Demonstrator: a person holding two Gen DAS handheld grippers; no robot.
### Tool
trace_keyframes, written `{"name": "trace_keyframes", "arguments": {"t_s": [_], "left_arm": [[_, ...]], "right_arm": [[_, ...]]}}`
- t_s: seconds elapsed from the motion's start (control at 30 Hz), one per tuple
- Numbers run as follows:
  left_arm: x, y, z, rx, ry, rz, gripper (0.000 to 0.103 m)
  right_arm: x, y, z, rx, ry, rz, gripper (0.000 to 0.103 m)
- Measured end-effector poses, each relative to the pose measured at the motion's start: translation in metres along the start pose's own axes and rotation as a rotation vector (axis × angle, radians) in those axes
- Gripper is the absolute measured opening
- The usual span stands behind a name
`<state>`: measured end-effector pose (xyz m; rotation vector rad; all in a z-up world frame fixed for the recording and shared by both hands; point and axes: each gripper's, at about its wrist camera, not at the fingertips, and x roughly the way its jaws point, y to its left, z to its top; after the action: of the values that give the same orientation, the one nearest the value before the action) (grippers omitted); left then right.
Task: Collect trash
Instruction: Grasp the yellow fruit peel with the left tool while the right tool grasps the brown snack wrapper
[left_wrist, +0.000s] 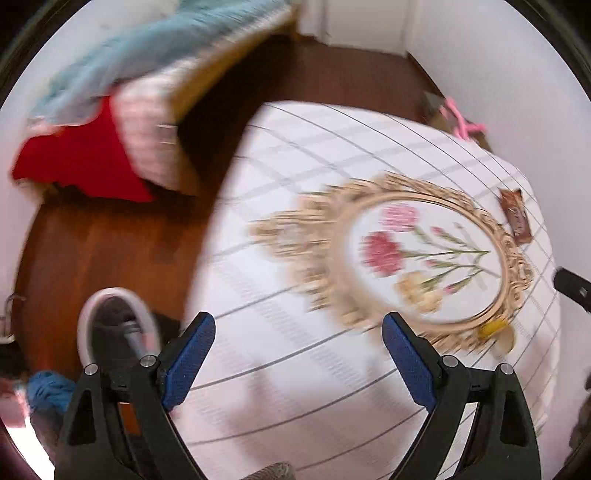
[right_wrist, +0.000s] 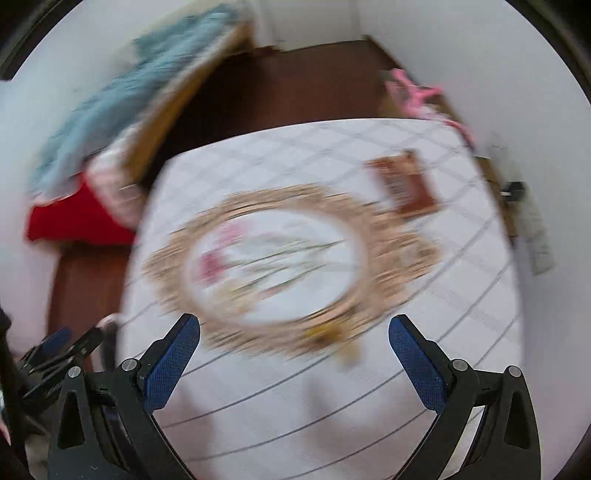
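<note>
A brown snack wrapper lies on the white checked tablecloth, beyond a round gold-edged floral mat. A small yellow scrap rests at the mat's near edge. My left gripper hangs open over the cloth's left part, nothing between its blue pads. My right gripper is open too, above the mat's near rim, with the yellow scrap just ahead. Both views are motion-blurred. The left gripper also shows at the right wrist view's lower left.
A small bin with a white rim stands on the brown wooden floor left of the table. Blue, pink and red fabric on a bed lies beyond. A pink object sits by the far wall.
</note>
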<state>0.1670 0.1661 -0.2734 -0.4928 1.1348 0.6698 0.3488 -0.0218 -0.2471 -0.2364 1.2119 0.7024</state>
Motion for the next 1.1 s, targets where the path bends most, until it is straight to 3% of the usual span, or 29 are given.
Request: {"name": "trace_keyframes", "arguments": {"t_s": [0.1, 0.2, 0.43, 0.53, 0.6, 0.63, 0.67, 0.7, 0.8, 0.9, 1.0, 1.1], "left_arm": [[0.039, -0.041, 0.021, 0.063, 0.068, -0.015, 0.092], [0.065, -0.072, 0.039, 0.131, 0.085, 0.021, 0.092], [0.095, -0.095, 0.067, 0.154, 0.097, 0.063, 0.092], [0.095, -0.093, 0.071, 0.155, 0.082, 0.073, 0.092], [0.092, -0.092, 0.070, 0.161, 0.072, 0.079, 0.092], [0.088, -0.092, 0.068, 0.159, 0.062, 0.076, 0.092], [0.080, -0.094, 0.065, 0.160, 0.046, 0.066, 0.092], [0.074, -0.096, 0.061, 0.163, 0.033, 0.058, 0.092], [0.049, -0.109, 0.039, 0.201, -0.009, 0.017, 0.092], [0.023, -0.122, 0.010, 0.218, -0.021, -0.066, 0.092], [0.011, -0.139, -0.017, 0.235, 0.023, -0.180, 0.092], [0.013, -0.171, -0.038, 0.291, 0.057, -0.247, 0.091]], "right_arm": [[0.034, -0.048, 0.035, 0.042, 0.028, -0.054, 0.103], [0.071, -0.081, 0.069, 0.048, 0.055, -0.094, 0.103], [0.144, -0.112, 0.126, 0.033, 0.092, -0.159, 0.103], [0.154, -0.112, 0.135, 0.019, 0.078, -0.170, 0.093], [0.156, -0.106, 0.136, -0.026, 0.056, -0.202, 0.077], [0.154, -0.104, 0.135, -0.036, 0.050, -0.203, 0.071], [0.151, -0.103, 0.133, -0.044, 0.045, -0.200, 0.057], [0.147, -0.102, 0.130, -0.045, 0.047, -0.195, 0.052], [0.129, -0.103, 0.110, -0.039, 0.040, -0.174, 0.052], [0.100, -0.109, 0.069, -0.005, 0.031, -0.139, 0.052], [0.072, -0.124, 0.016, 0.082, 0.025, -0.114, 0.052], [0.055, -0.135, -0.029, 0.164, 0.014, -0.119, 0.052]]}}
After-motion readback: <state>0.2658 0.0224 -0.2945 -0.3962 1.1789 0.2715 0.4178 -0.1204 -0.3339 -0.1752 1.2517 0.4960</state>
